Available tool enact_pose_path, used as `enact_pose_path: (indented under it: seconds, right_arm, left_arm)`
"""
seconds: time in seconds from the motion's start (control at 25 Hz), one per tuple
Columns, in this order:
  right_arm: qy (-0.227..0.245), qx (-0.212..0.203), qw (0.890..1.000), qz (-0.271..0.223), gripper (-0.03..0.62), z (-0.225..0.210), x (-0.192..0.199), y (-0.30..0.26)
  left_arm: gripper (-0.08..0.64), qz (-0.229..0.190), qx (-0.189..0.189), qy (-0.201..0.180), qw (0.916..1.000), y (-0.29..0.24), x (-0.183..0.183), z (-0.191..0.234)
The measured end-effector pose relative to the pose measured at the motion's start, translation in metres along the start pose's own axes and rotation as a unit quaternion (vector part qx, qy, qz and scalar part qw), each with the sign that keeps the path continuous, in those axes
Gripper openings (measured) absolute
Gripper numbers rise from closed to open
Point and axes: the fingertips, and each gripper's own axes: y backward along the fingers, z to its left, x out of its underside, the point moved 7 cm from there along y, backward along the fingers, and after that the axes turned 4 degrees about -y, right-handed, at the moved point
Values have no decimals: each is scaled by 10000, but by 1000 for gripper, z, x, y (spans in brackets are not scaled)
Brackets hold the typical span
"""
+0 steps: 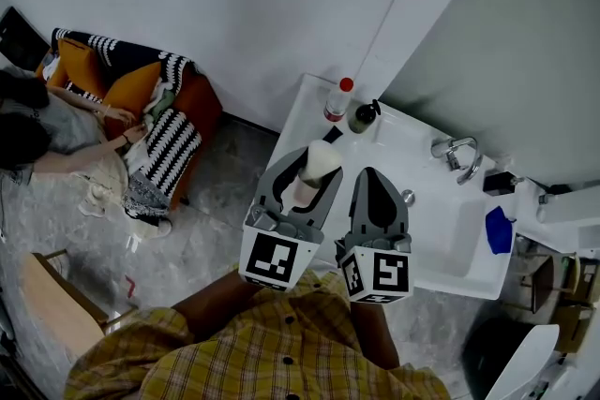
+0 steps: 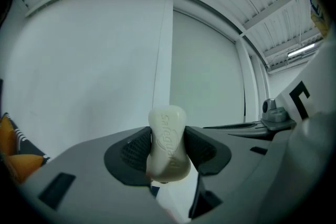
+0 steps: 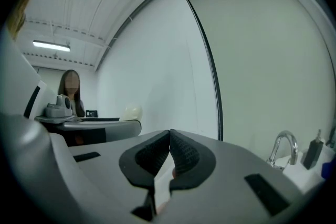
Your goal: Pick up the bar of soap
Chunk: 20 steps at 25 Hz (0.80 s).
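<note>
Soap bar (image 2: 168, 134), flanks hidden, in L gripper (image 2: 168, 144)

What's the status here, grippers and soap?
Left gripper shut on bar of soap, held above the sink. Right gripper shut, empty. Nothing in the way.

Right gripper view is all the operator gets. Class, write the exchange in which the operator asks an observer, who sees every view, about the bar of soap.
Operator: My right claw is shut on nothing. Where is the bar of soap?
Observer: The bar of soap is clamped upright in the left claw.
Operator: Is it off the white sink?
Observer: It seems so: head view shows it held in the air over the edge of the white sink.
</note>
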Motion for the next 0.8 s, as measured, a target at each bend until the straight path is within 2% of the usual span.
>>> enact_pose_path:
  seconds: [0.8]
  right_arm:
    - [86,104,9998,-158,20,6,-7,5]
  left_arm:
    - [201,-41,50,101,9999,3,0,4]
